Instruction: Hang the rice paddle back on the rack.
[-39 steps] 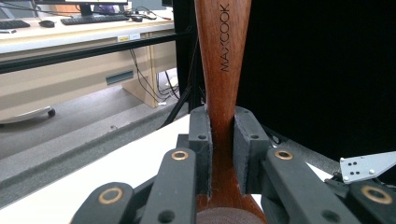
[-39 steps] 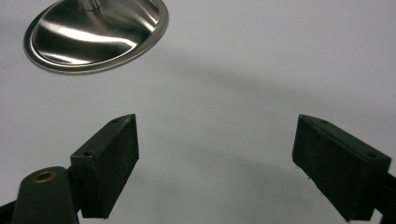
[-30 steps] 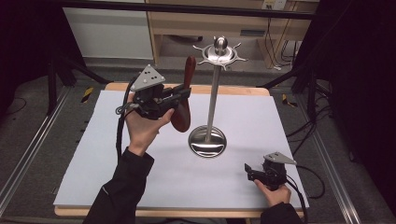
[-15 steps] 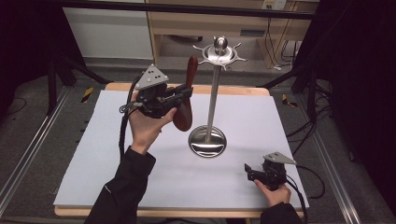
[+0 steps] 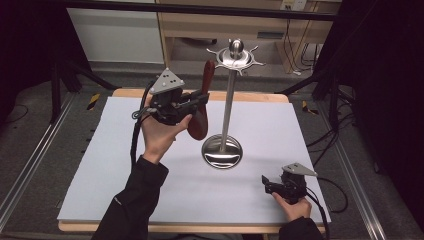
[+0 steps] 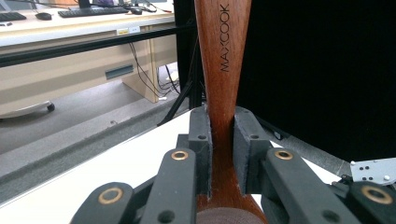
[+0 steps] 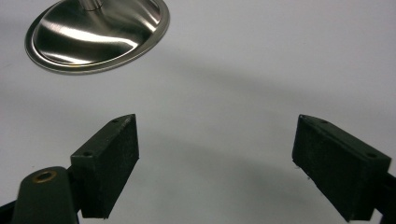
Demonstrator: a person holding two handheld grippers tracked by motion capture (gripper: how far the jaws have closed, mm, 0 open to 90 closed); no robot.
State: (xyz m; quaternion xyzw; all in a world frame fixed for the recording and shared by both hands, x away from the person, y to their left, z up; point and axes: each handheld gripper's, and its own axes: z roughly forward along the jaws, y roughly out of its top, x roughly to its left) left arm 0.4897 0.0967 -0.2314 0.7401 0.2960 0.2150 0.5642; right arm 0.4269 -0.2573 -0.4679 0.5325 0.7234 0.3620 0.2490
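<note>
White board [image 5: 125, 165] covers the table, with dark curtains at both sides. Above it the left gripper [image 5: 202, 100] clamps a wooden spoon [image 5: 201, 107] at its narrow neck, handle up, bowl hanging below the jaws. Just right of this gripper stands a steel rack [image 5: 229, 100], its base [image 7: 95, 32] ahead of the right gripper [image 5: 266, 181], which rests on the board with jaws wide and nothing between them.
</note>
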